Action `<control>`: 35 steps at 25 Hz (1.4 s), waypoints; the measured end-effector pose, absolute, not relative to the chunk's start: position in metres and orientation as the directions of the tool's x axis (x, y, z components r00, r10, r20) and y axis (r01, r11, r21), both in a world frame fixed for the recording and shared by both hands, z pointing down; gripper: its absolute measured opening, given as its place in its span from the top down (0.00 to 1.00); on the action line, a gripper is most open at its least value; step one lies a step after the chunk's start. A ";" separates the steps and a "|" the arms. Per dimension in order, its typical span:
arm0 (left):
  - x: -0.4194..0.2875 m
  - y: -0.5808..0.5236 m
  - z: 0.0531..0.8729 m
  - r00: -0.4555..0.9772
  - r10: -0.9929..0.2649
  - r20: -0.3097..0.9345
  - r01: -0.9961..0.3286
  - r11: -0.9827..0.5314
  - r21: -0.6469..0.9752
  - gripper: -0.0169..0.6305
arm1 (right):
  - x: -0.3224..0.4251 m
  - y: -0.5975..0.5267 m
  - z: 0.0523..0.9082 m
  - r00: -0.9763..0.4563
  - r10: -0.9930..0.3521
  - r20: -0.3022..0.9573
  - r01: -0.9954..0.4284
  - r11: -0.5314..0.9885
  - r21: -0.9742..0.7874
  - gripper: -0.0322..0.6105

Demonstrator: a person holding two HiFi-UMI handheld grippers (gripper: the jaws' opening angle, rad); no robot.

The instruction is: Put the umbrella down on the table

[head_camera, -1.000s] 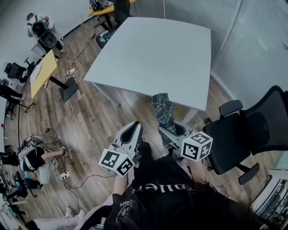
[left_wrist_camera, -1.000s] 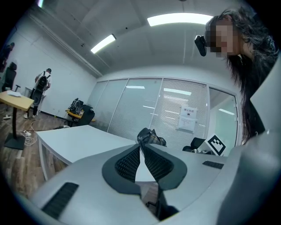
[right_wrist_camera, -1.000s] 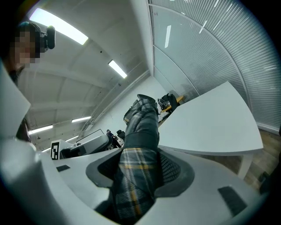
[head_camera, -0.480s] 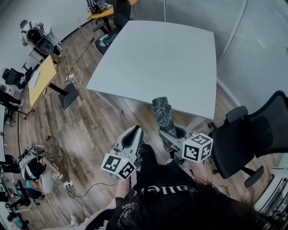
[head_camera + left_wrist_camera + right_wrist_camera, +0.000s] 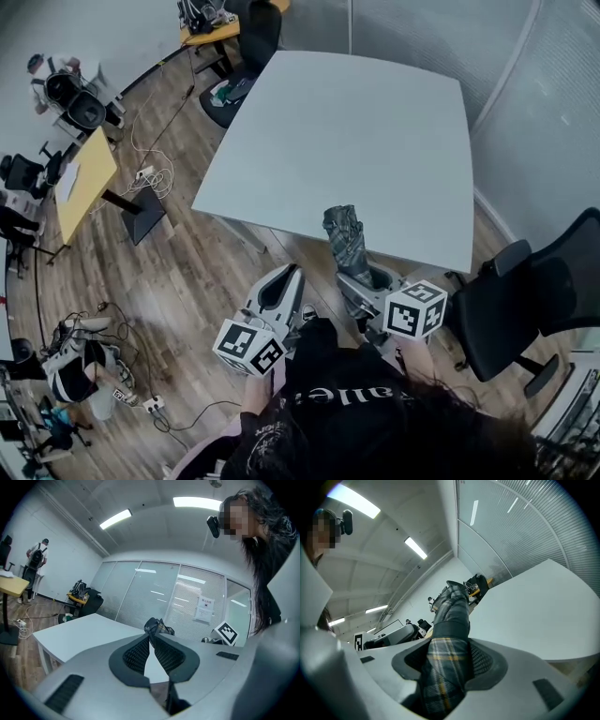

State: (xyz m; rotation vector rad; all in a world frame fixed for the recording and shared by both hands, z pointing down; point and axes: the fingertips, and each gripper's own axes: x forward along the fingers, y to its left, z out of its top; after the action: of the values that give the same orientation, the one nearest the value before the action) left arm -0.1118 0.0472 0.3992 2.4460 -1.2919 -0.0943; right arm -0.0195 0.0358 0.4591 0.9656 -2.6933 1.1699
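- Two hand-held grey two-jaw tongs are up in front of the person, short of the pale grey square table (image 5: 375,122), and only one of them carries anything.
- A folded umbrella of dark grey plaid cloth with thin yellow lines (image 5: 345,234) is held in the air, not laid down. From the head view its long axis runs away from the person towards the table, leaning slightly left. Its free end shows against the table's near edge.
- In the right gripper view the umbrella (image 5: 449,634) rises up and away out of the jaws, with a dark strap wrapped round it just past the pads.
- The right gripper (image 5: 361,279) has the umbrella's near end. Its jaws stand fairly wide but are clamped on the rolled cloth, which fills the space between the ribbed pads (image 5: 485,660).
- The left gripper (image 5: 286,279) is just beside it, apart from the umbrella. In its own view the jaw tips meet, leaving only a thin wedge of gap lower down, and nothing sits between them.
- From the left gripper view the umbrella's end (image 5: 157,626) shows beyond those tips, to the right.
- A black office chair (image 5: 525,300) stands on the wooden floor (image 5: 187,272) at the person's right.
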 end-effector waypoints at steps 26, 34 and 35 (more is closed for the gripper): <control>-0.193 -0.046 0.409 0.698 -0.710 0.096 -0.687 -0.624 0.372 0.90 | -0.058 -0.062 0.462 -0.653 -0.666 0.361 -0.706 0.362 -0.608 0.60; -0.182 -0.070 0.411 0.703 -0.703 0.112 -0.686 -0.627 0.370 0.90 | -0.044 -0.104 0.468 -0.648 -0.664 0.374 -0.712 0.352 -0.608 0.60; -0.183 -0.073 0.413 0.699 -0.706 0.116 -0.690 -0.622 0.370 0.90 | -0.043 -0.110 0.470 -0.650 -0.661 0.375 -0.710 0.352 -0.610 0.60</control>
State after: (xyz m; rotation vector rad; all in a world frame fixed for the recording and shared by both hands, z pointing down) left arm -0.1829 -0.0734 0.4125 2.5217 -1.0855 -0.0564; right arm -0.0433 -0.1102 0.4701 1.2854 -2.5302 1.1931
